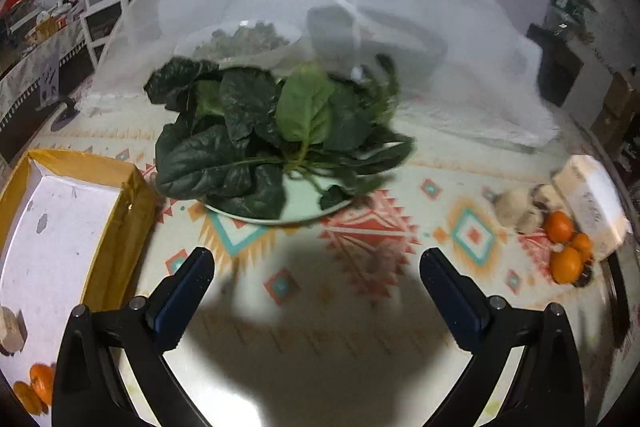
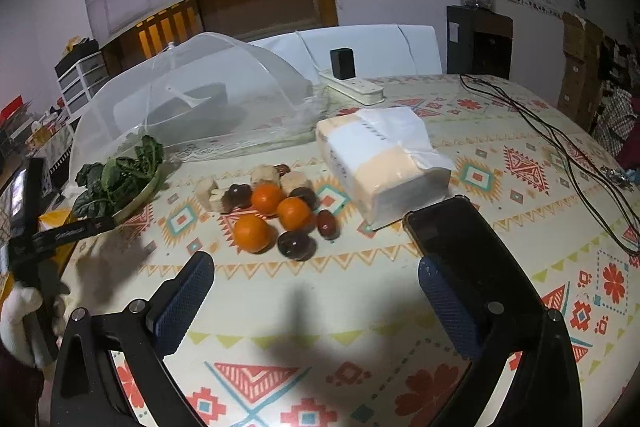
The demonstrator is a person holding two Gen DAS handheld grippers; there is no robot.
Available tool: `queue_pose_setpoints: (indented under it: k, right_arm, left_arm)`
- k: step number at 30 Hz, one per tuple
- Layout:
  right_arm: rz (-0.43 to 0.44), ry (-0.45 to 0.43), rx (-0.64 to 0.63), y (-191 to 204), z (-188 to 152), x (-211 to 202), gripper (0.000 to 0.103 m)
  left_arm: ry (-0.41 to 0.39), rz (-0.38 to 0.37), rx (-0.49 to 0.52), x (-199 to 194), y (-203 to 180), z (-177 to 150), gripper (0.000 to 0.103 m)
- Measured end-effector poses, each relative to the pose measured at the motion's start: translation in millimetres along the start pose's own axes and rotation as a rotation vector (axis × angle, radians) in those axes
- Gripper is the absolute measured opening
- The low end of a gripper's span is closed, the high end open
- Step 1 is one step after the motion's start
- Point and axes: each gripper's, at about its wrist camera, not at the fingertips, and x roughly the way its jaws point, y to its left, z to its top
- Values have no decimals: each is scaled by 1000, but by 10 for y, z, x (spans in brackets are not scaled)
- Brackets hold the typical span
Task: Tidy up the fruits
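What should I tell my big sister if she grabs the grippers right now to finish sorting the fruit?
Left gripper: jaws open, empty, facing the plate of greens.
Right gripper: jaws open, empty, facing the fruit pile.
Box at the left already holds at least two oranges and a pale chunk.
On the table beside the wrapped package: three oranges, dark fruits and pale chunks.
Done: a few pieces boxed.
Left: likely move the remaining pile into the box.
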Motion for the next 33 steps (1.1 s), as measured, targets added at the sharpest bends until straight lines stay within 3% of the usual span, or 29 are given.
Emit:
queue_pose_setpoints:
  k: [7, 14, 16, 20, 21, 26, 33]
  right_arm:
    - [-39, 85, -3, 96, 1, 366, 101]
    - [-71, 139, 61, 70, 82, 699, 82]
    - [-85, 162, 70, 73, 93, 797, 80]
    - [-84, 182, 60, 129, 89, 926, 66]
    - [-70, 185, 59, 141, 91, 932, 55]
    - [-23, 179, 32, 220, 57, 914, 34]
    - [-5, 177, 34, 235, 45, 919, 31]
  left_arm:
    - [-180, 62, 229, -415, -669, -188, 103]
    - [-287, 86, 393, -509, -1176, -275, 103]
    - [-284, 75, 403, -492, -1238, -260, 103]
    - [-261, 51, 393, -425, -1285, -247, 103]
    - [-254, 43, 392, -405, -1292, -247, 103]
    - [-237, 23, 384, -341, -1322, -259, 103]
    - [-274, 26, 315, -408, -1246, -228, 103]
